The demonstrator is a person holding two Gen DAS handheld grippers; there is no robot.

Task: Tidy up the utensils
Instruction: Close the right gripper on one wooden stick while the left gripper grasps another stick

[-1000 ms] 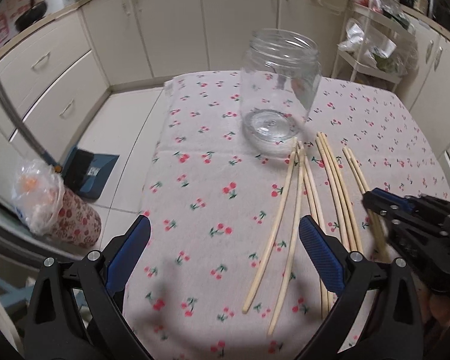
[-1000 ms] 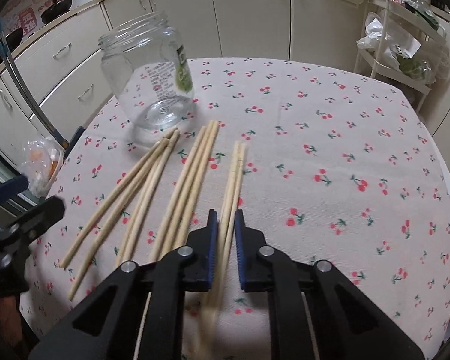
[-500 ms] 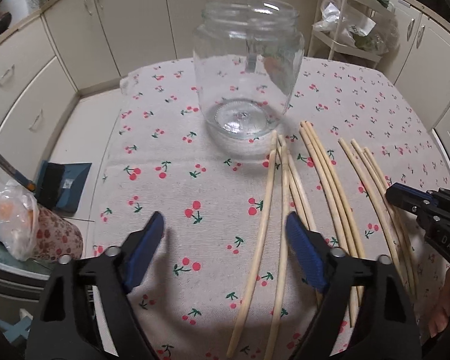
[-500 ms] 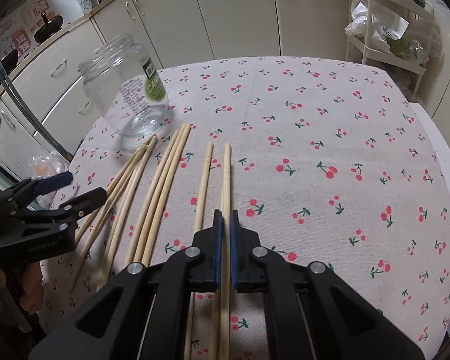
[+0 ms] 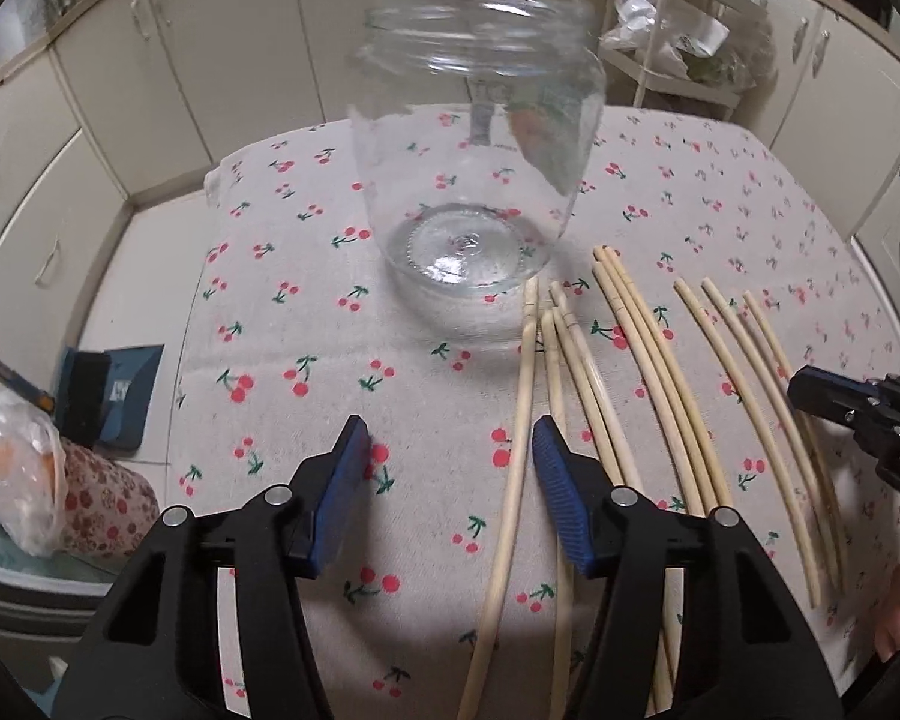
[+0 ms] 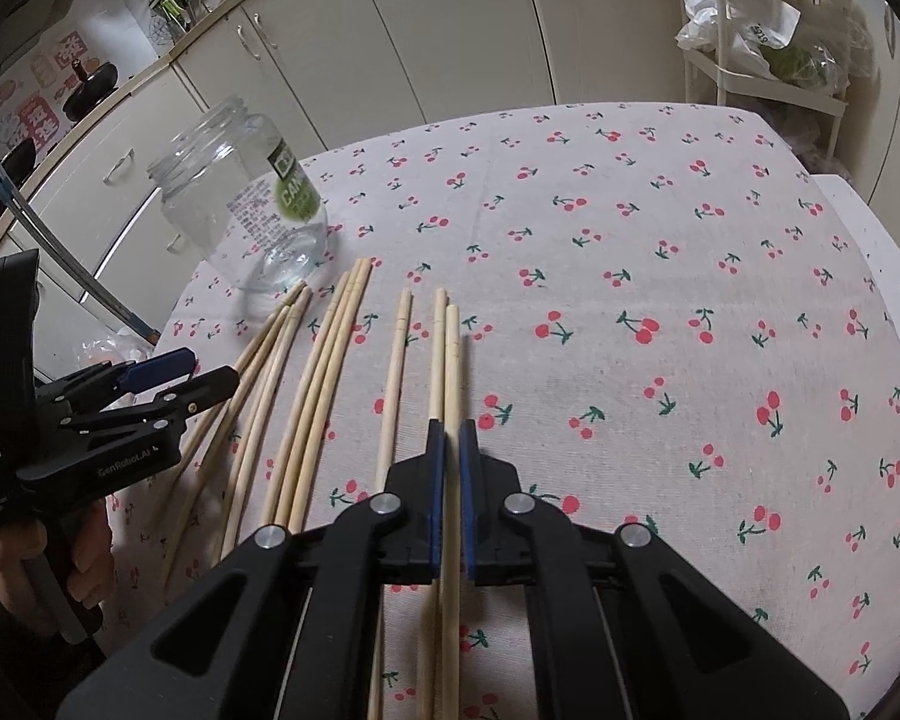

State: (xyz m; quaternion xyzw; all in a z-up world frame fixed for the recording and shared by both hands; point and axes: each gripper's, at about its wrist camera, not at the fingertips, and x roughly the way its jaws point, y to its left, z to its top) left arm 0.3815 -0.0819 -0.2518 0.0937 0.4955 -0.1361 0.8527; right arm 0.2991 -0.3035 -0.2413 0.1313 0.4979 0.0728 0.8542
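Picking-up step. Right gripper [image 6: 448, 438] pinching 1 chopstick [image 6: 450, 360] flat on the cloth; left gripper [image 5: 450, 450] half spread, just been closing around another chopstick [image 5: 519, 420], not yet pressing. Next: lift, tip into empty jar [image 5: 474, 180] beside the sticks.

Jar [image 5: 474, 180] stands on tablecloth [image 6: 660, 276] — chopsticks [image 6: 324, 396] fanned just beside it.

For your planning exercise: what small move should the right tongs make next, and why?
Probably lift. The right tongs are shut on one pale wooden chopstick lying on the cherry-print tablecloth; the empty clear glass jar stands upright beyond.
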